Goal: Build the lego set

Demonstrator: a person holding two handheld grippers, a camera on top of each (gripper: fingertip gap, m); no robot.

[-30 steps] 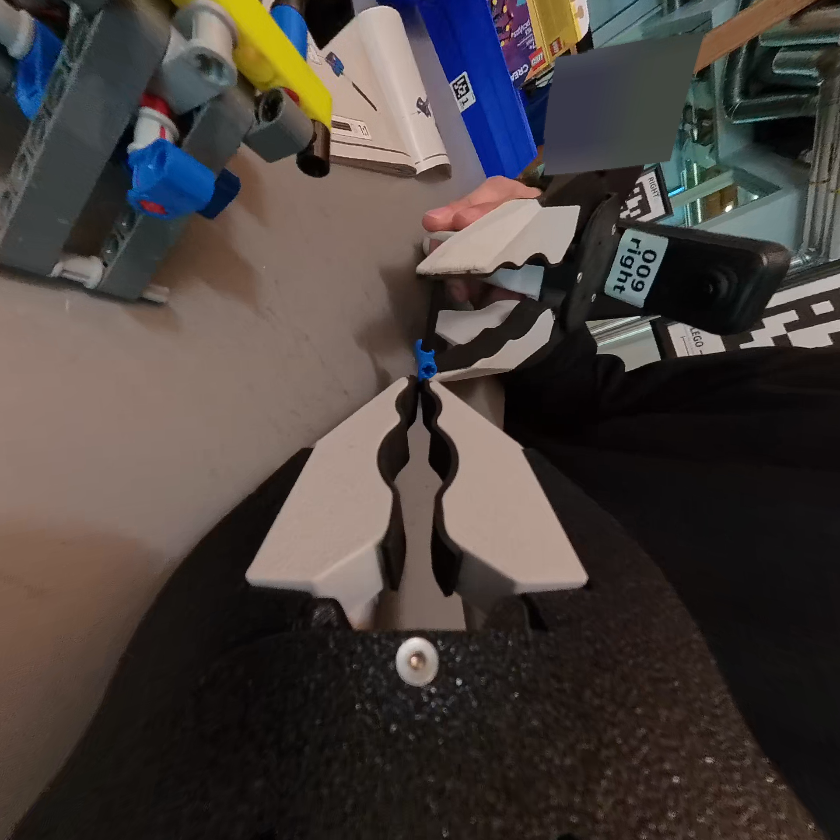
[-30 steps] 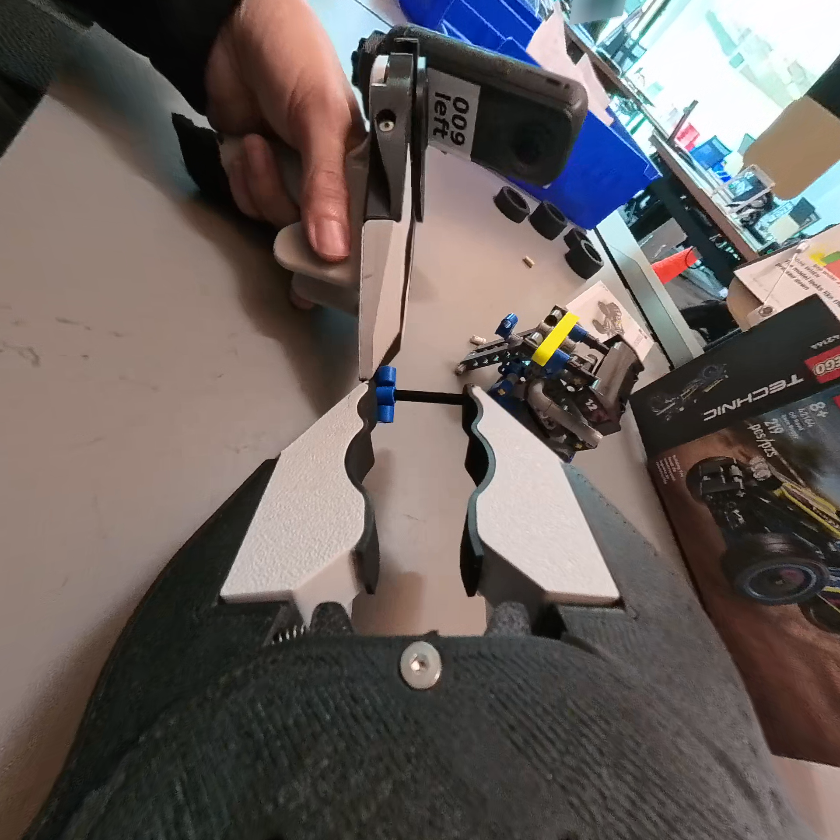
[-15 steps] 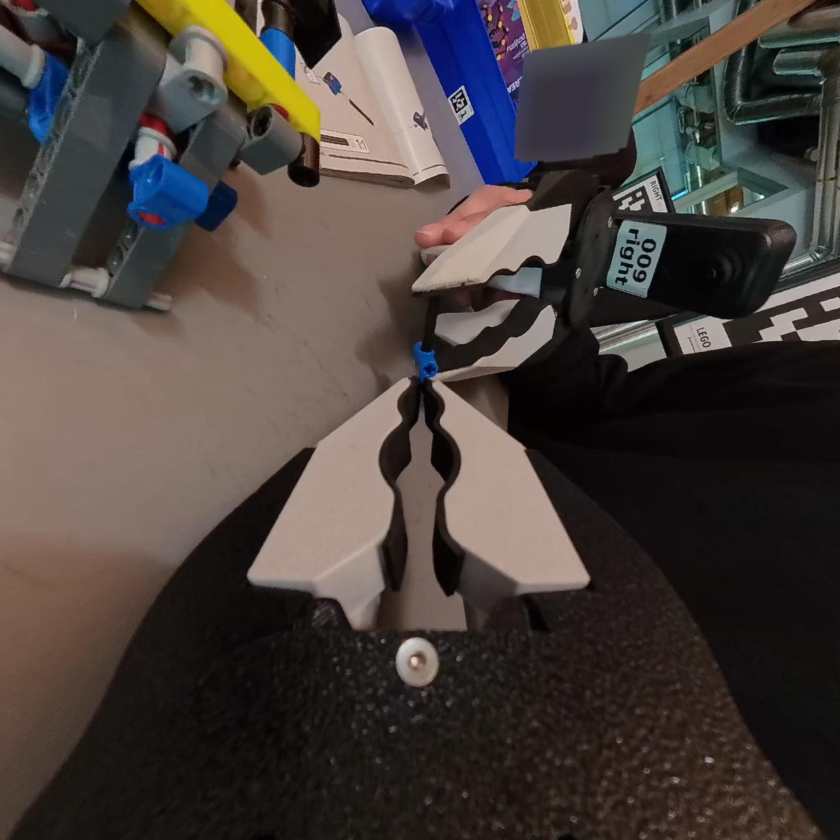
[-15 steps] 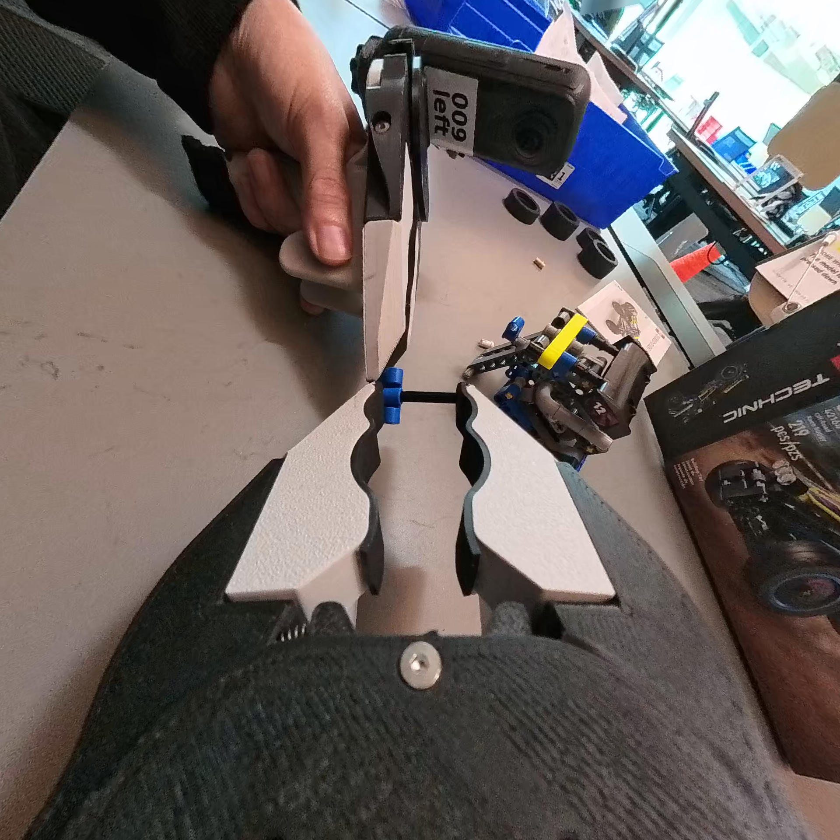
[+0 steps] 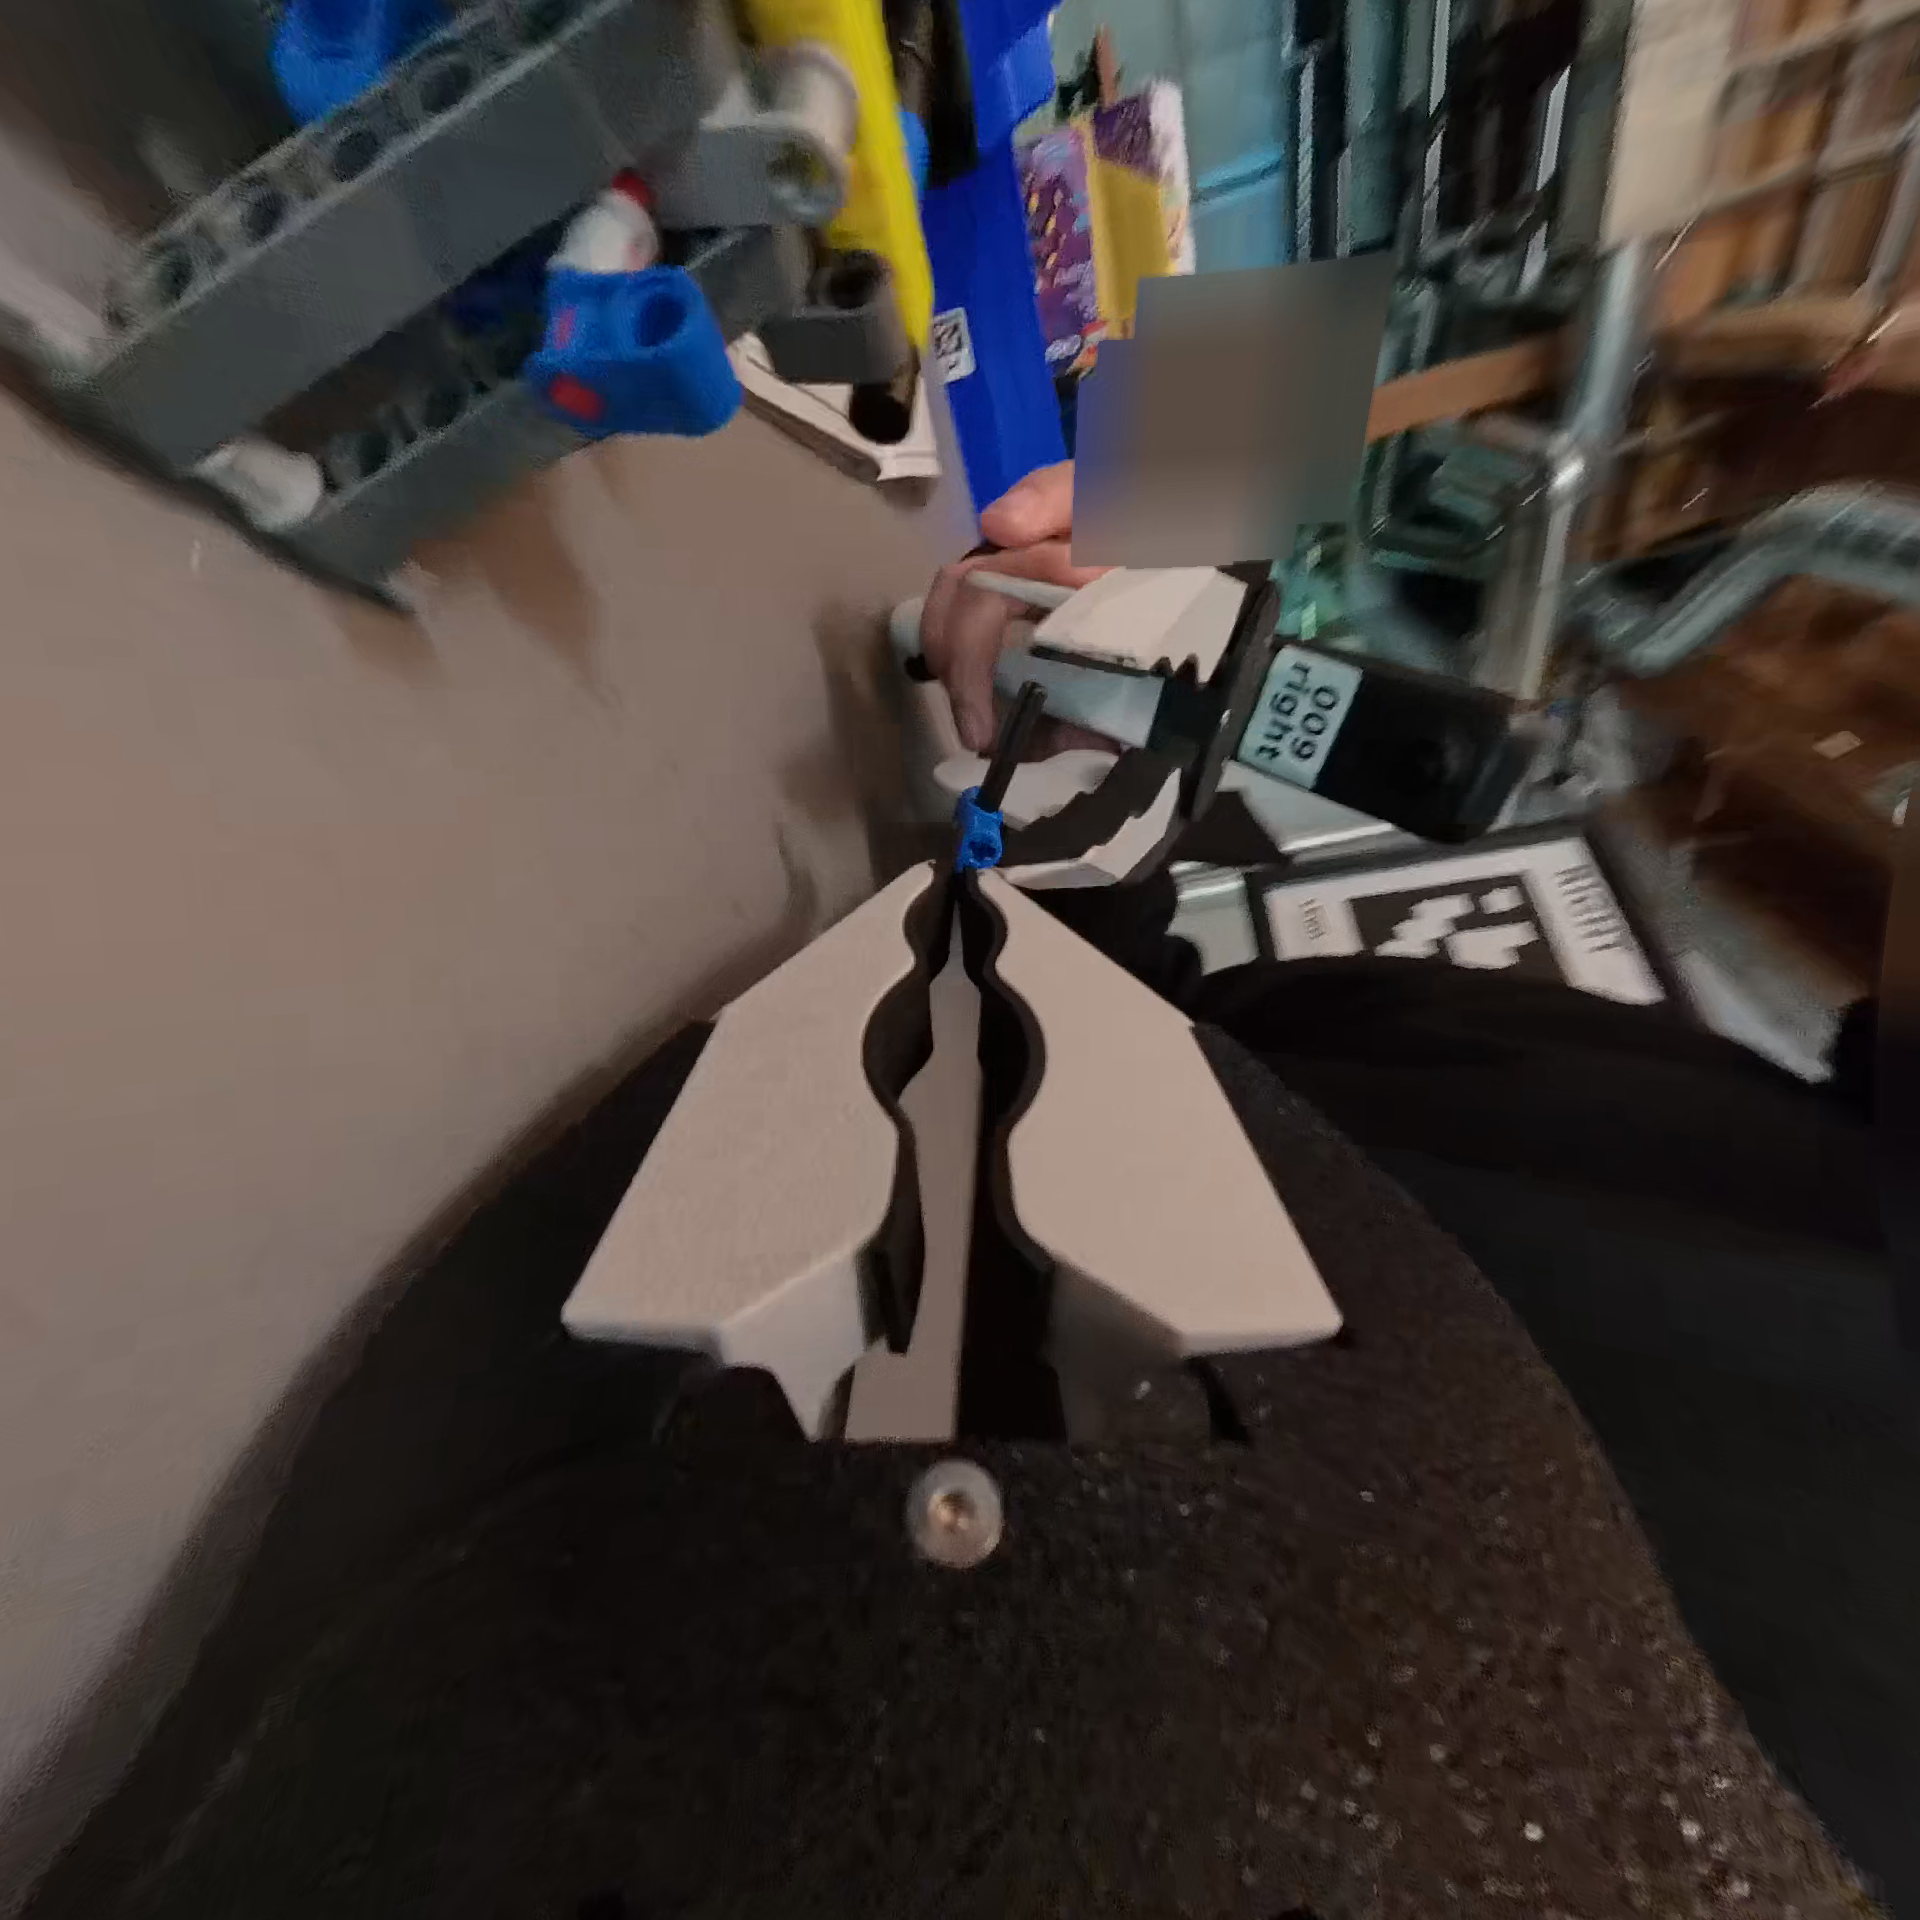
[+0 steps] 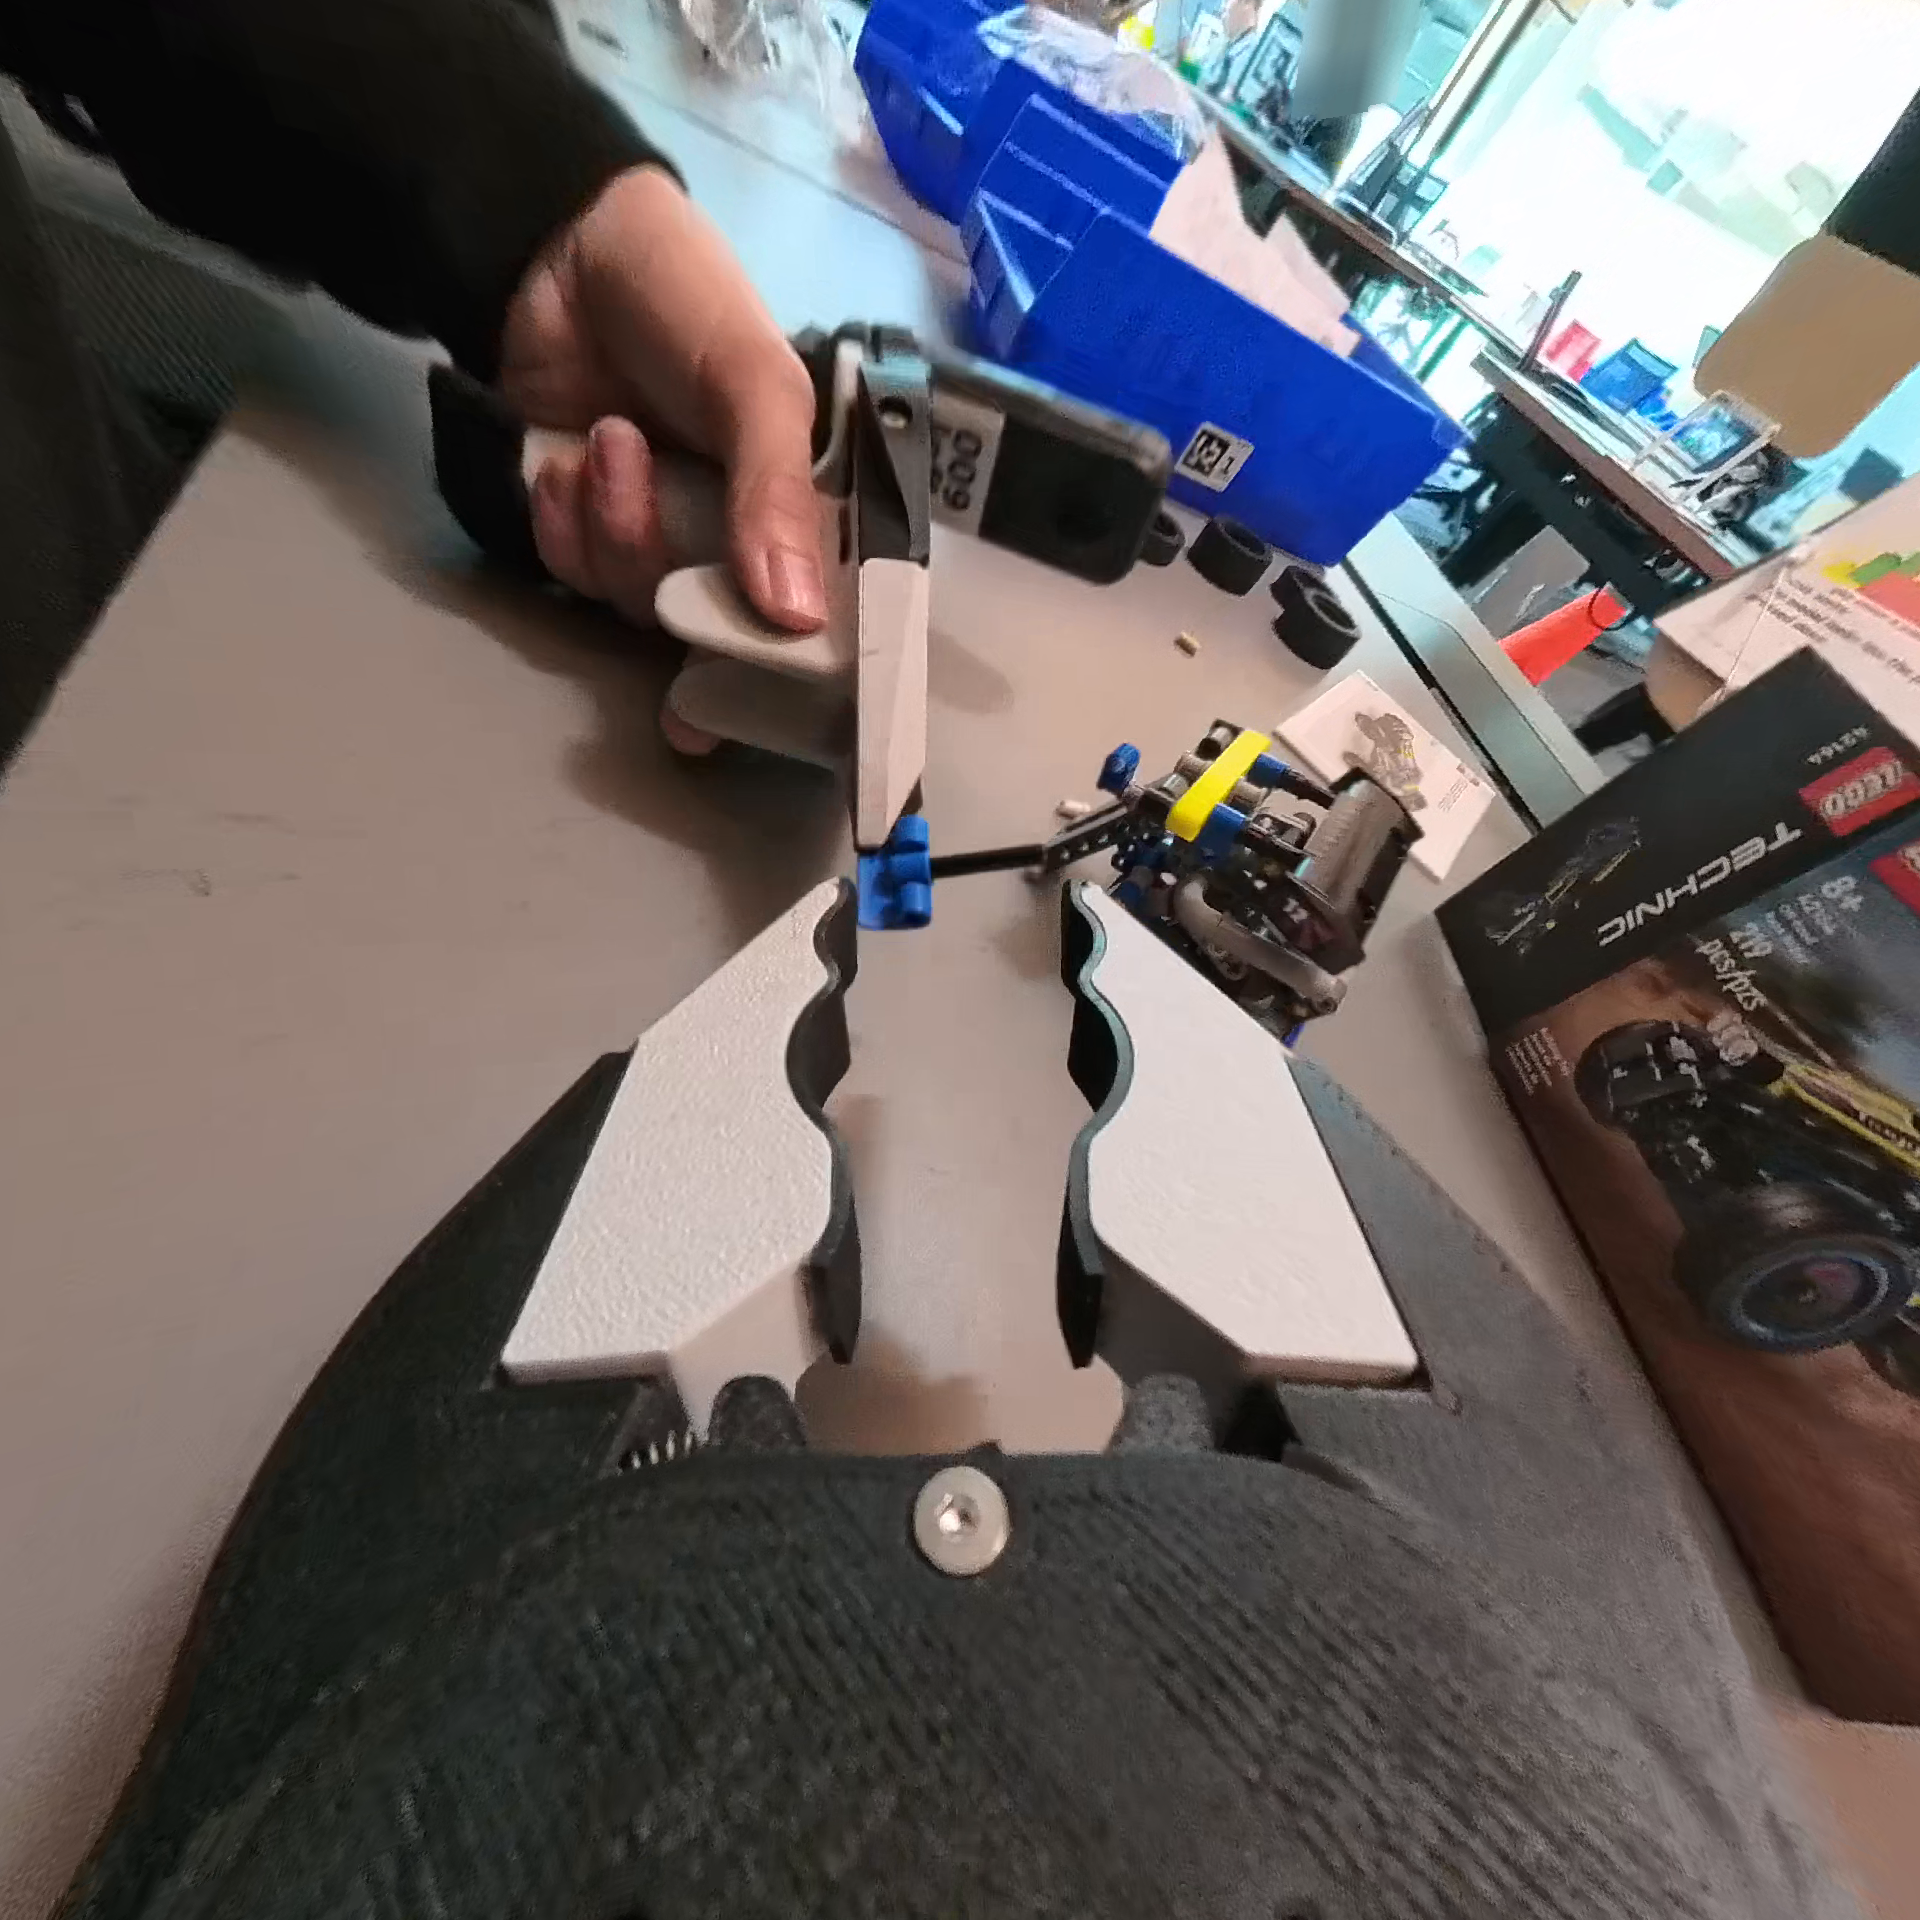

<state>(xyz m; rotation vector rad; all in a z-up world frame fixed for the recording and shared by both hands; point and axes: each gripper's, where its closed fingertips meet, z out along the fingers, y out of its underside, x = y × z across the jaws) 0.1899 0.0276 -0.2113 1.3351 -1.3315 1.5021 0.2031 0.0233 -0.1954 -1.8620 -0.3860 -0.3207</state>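
My left gripper (image 5: 956,878) is shut on a small blue connector (image 5: 977,840) with a thin black axle (image 5: 1010,750) stuck in it. In the right wrist view the left gripper (image 6: 885,826) shows edge-on, pinching the connector (image 6: 894,883), and the axle (image 6: 982,860) points right. My right gripper (image 6: 958,899) is open around the connector and axle. The connector sits by its left fingertip, and the axle's free end is just clear of its right one. The right gripper also shows in the left wrist view (image 5: 997,717). The part-built grey, blue and yellow model (image 6: 1247,862) stands on the table beyond, and fills the upper left of the left wrist view (image 5: 416,260).
The set's box (image 6: 1714,935) lies at the right. Blue bins (image 6: 1195,343) stand at the back, with black tyres (image 6: 1231,556) in front of them. An instruction booklet (image 6: 1382,758) lies behind the model. Bare grey table (image 6: 312,883) spreads to the left. Both grippers' tips are close together, under 4 cm apart.
My right gripper's fingers have widened a little and the axle's end has come off the right finger. Both grippers have shifted and turned; the left still holds the connector.
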